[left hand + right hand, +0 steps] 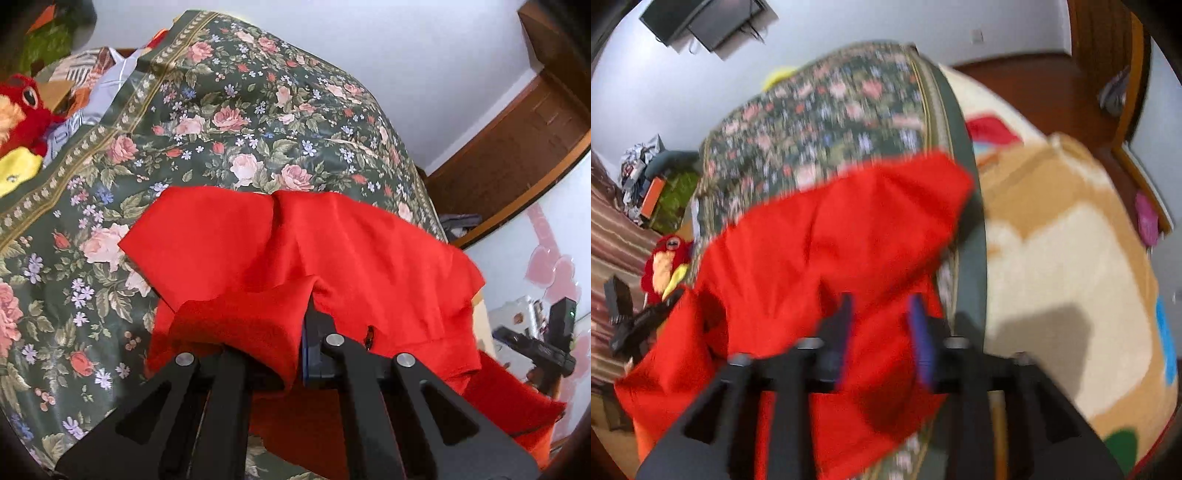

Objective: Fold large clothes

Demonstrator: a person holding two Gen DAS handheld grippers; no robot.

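A large red garment (369, 251) lies rumpled on a bed with a dark green floral bedspread (221, 122). My left gripper (307, 332) is shut on a fold of the garment's near edge, and the cloth drapes over its left finger and hides the tip. In the blurred right wrist view the same red garment (820, 240) spreads over the floral bedspread (820, 118). My right gripper (881, 317) stands open above it. Red cloth shows in the gap between its blue-padded fingers (921, 332), and the pads are apart from it.
A red and yellow plush toy (22, 107) sits at the bed's left, also the plush toy (665, 258) in the right view. A cream and tan blanket (1071, 258) covers the bed's right part. Brown wooden trim (517, 147) and a wall-mounted screen (705, 22) line the walls.
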